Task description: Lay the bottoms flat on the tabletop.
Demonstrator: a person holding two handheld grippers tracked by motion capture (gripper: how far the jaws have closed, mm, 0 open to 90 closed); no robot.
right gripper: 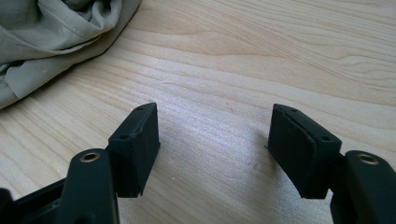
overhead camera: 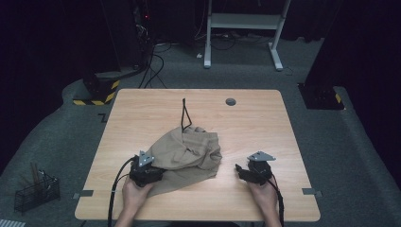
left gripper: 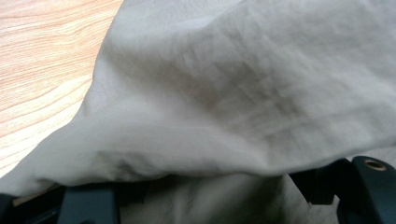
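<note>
Left gripper [overhead camera: 150, 171], lower left of the high view: jaws spread wide, tips buried under the beige cloth [overhead camera: 189, 153], grip indiscernible. Right gripper [right gripper: 212, 140] released over bare worktop [overhead camera: 255, 123], cloth just beside. Cloth's dark cord [overhead camera: 185, 113] trails toward the far edge.

I can't read any text, label, brand or number here; a dark mark on the floor left of the table is illegible.

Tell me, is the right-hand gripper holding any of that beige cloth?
No, the right gripper stands open over bare table, apart from the beige cloth.
</note>
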